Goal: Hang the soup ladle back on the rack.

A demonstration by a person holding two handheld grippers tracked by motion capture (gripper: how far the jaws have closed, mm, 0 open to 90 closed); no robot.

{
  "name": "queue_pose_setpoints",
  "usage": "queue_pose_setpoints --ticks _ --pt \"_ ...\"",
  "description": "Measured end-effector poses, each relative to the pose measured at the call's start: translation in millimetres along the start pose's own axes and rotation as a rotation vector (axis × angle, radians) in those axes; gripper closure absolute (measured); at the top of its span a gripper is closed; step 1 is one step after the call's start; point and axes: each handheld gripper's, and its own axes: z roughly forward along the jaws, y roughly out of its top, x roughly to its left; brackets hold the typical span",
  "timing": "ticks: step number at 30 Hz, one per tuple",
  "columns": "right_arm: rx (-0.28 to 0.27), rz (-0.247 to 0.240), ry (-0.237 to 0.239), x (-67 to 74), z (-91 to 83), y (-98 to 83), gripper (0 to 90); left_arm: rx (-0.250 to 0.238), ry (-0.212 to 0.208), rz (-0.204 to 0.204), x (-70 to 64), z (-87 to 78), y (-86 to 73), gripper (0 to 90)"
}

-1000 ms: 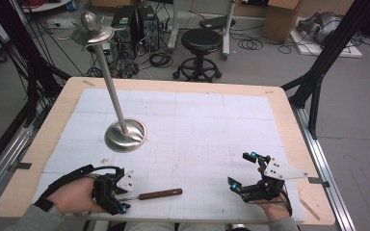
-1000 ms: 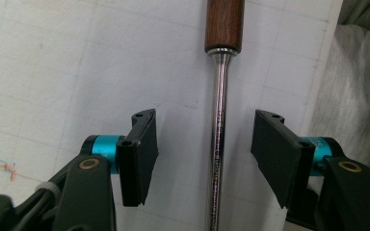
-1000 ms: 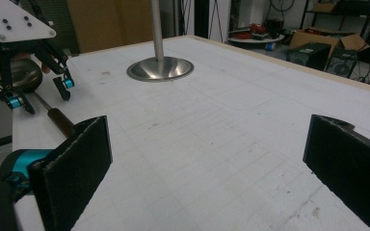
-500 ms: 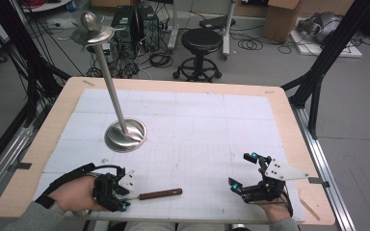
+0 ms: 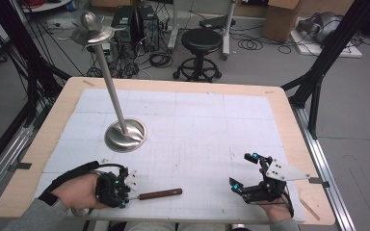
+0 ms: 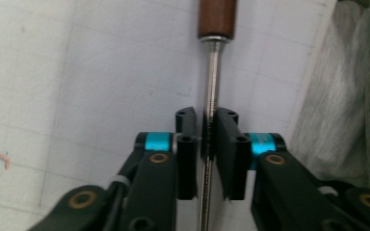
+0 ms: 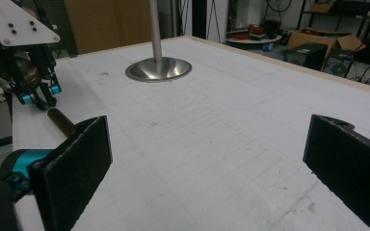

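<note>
Since the earlier frame our left gripper [image 5: 125, 187], lower left of the high view, has just been closing its jaws on the tool [image 5: 156, 194], which lies unmoved near the table's [image 5: 279, 120] bottom edge, while our right gripper [image 5: 250, 179] at lower right waits with jaws apart. From the left gripper view we see the pads clamped on the tool's [image 6: 212, 86] thin steel shaft just below its brown wooden handle, so we judge the grasp made and a steady lift next. From the right gripper view our pads [image 7: 77, 159] stand wide with nothing between, the tool's [image 7: 60, 120] handle at mid-left and the stand [image 7: 158, 67] behind it.
</note>
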Motion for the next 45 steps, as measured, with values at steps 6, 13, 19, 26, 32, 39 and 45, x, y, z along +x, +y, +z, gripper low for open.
queue_pose_setpoints --ticks 6,13,19,26,32,39,45 --pt "-0.002 -0.001 0.002 0.1 0.2 0.1 1.8 -0.033 -0.003 0.011 -0.4 -0.3 -4.2 83.9" --pt "-0.003 0.002 0.001 -0.6 -0.4 0.6 1.8 -0.082 -0.001 0.018 -1.4 -2.3 -10.9 84.1" --pt "0.005 0.004 -0.003 -1.0 0.6 0.2 1.8 -0.180 0.012 0.002 -3.5 -15.6 -20.8 84.2" --pt "-0.003 0.001 -0.004 -1.1 -0.5 1.0 1.8 -0.295 0.045 -0.027 -5.9 -28.4 -33.2 84.2" --pt "-0.001 0.000 -0.004 -1.5 0.4 0.7 1.8 -0.356 0.076 -0.042 -7.1 -33.3 -39.9 84.3" --pt "-0.001 0.002 -0.005 -1.7 0.4 1.2 1.8 -0.403 0.103 -0.048 -10.3 -40.0 -46.1 84.3" --pt "0.005 0.001 -0.005 -1.9 2.1 0.4 1.8 -0.482 0.155 -0.043 -12.3 -50.8 -54.1 84.3"
